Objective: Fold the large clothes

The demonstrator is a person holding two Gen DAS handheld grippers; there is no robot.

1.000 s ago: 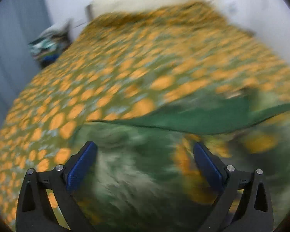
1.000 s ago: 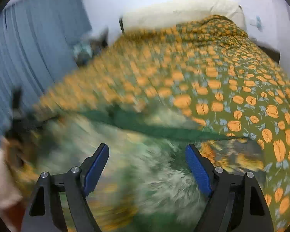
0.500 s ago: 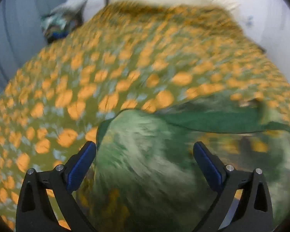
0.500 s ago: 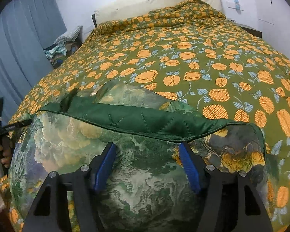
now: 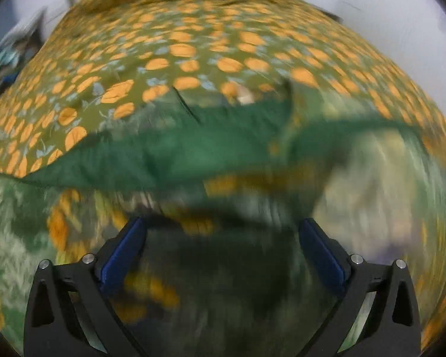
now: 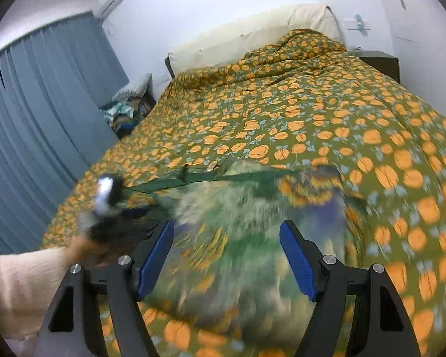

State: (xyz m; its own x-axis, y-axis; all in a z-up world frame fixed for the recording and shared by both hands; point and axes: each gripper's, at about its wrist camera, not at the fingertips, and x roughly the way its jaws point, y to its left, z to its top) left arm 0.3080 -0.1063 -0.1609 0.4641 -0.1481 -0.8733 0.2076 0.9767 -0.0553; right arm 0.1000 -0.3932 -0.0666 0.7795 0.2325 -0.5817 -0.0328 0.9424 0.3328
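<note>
The left gripper (image 5: 221,255) hangs just above the quilted jacket (image 5: 193,154), its blue fingers (image 5: 123,254) spread wide with nothing between them; the cloth under it is blurred. The right gripper (image 6: 227,255) is likewise spread wide and holds nothing, poised over the near part of the same jacket (image 6: 246,217). The jacket lies on the near end of the bed (image 6: 327,113), a green mottled print with orange patches, and a plain dark green band (image 5: 175,145) of its lining shows along its far edge. At the jacket's left edge, in the right wrist view, the left gripper (image 6: 107,196) appears as a dark blurred shape held by the person's hand (image 6: 86,245), with a pale sleeve (image 6: 23,285) behind it. Beyond the jacket the bed's orange-flowered cover runs back to a cream headboard (image 6: 252,32). Left of the bed hangs a blue-grey curtain (image 6: 44,110), with a pile of things (image 6: 128,110) at the bed's far left corner.
</note>
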